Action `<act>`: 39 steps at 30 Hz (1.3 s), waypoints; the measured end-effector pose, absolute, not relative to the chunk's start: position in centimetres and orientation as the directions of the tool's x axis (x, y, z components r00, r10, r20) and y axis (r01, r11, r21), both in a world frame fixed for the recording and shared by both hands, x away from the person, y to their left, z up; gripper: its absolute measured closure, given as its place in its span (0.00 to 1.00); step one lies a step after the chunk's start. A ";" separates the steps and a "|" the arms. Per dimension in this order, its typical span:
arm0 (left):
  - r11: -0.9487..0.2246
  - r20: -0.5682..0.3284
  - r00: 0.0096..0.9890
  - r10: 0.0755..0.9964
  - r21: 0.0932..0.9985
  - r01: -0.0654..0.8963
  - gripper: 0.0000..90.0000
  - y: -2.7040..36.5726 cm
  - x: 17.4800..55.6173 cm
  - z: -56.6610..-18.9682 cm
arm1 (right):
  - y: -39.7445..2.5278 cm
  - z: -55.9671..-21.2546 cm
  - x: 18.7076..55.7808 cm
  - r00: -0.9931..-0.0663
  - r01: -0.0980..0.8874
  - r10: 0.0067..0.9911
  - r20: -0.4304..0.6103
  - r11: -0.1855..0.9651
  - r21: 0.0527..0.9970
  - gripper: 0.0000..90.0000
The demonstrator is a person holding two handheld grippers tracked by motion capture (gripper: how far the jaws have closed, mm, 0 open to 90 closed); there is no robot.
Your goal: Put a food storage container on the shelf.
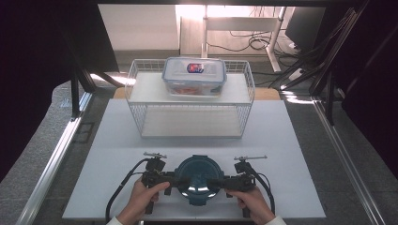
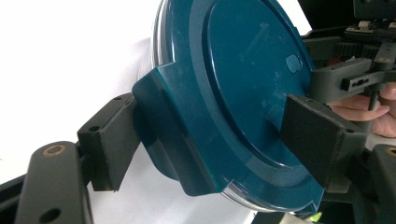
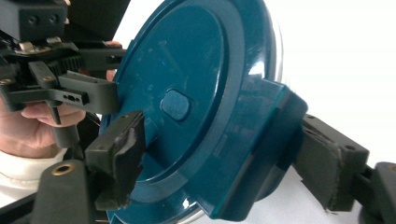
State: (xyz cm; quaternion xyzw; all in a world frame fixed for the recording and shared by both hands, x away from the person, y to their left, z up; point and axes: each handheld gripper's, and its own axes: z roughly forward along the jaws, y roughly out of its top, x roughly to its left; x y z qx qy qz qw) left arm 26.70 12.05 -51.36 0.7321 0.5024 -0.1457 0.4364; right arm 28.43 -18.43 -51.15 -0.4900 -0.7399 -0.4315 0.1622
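Teal round lid [image 1: 194,182] lay on the white table [image 1: 117,140], held between both tools, left hand-held gripper [image 1: 172,179] pinching its left latch tab, right hand-held gripper [image 1: 215,183] pinching its right tab, wire basket [image 1: 141,117] well beyond them.

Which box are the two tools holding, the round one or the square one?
The round one. It has a dark teal lid, and the left tool and right tool each clamp a side. The clear square one sits on the wire rack.
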 end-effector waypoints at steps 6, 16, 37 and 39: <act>-0.096 -0.690 0.422 0.588 0.458 0.884 0.22 11.9 26.8 -51.7 | -18.6 -51.1 28.5 -0.451 0.875 0.582 0.677 0.138 0.465 0.27; -0.050 -0.718 0.383 0.582 0.438 0.898 0.32 12.4 26.5 -51.4 | -19.3 -51.0 28.6 -0.406 0.895 0.567 0.717 0.086 0.439 0.38; -0.040 -0.650 0.428 0.628 0.523 0.851 0.42 12.5 24.8 -49.3 | -19.2 -49.3 27.4 -0.498 0.830 0.580 0.644 0.104 0.548 0.45; -0.040 -0.652 0.430 0.624 0.523 0.851 0.42 12.5 24.8 -49.3 | -19.2 -49.2 27.4 -0.507 0.823 0.580 0.638 0.105 0.558 0.45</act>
